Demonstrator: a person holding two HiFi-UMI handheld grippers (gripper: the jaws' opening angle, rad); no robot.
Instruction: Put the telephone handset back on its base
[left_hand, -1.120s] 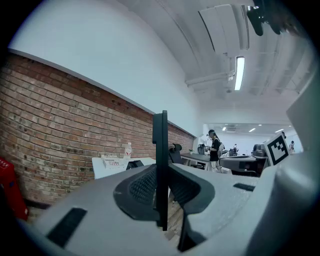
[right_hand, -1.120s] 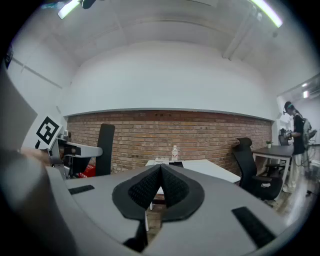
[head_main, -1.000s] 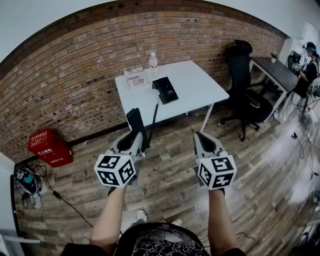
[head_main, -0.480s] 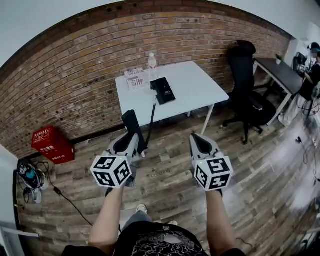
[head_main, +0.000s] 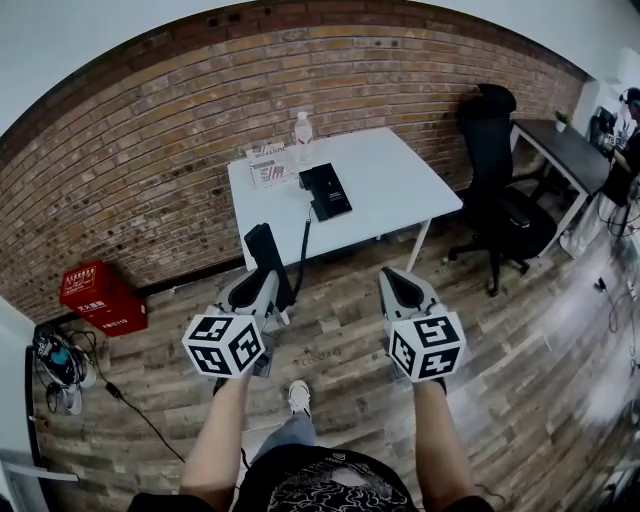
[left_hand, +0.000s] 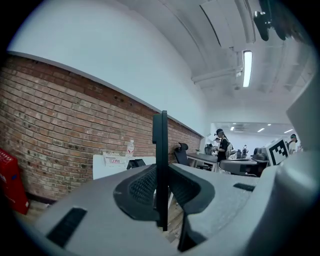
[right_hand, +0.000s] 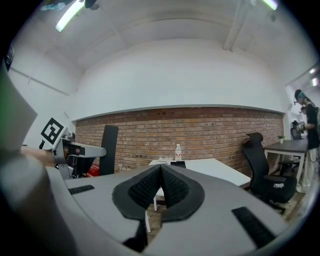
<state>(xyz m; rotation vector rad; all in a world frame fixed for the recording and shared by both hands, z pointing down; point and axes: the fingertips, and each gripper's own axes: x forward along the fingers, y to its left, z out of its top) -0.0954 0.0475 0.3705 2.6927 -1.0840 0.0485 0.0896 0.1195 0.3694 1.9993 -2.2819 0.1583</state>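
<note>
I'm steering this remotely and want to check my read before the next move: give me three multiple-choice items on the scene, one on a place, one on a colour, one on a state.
1. Where is the telephone base?
A. on the white table, near the bottle
B. on the floor
C. on the office chair

2. What colour is the crate by the brick wall?
A. blue
B. red
C. green

3. How does the right gripper stand?
A. open
B. shut on the bottle
C. shut, with nothing in it

Answers:
1 A: the head view shows it lying on the tabletop close to the bottle.
2 B: its sides are plainly red.
3 C: its jaws meet with nothing between them; the handset is upright in the left gripper.
</note>
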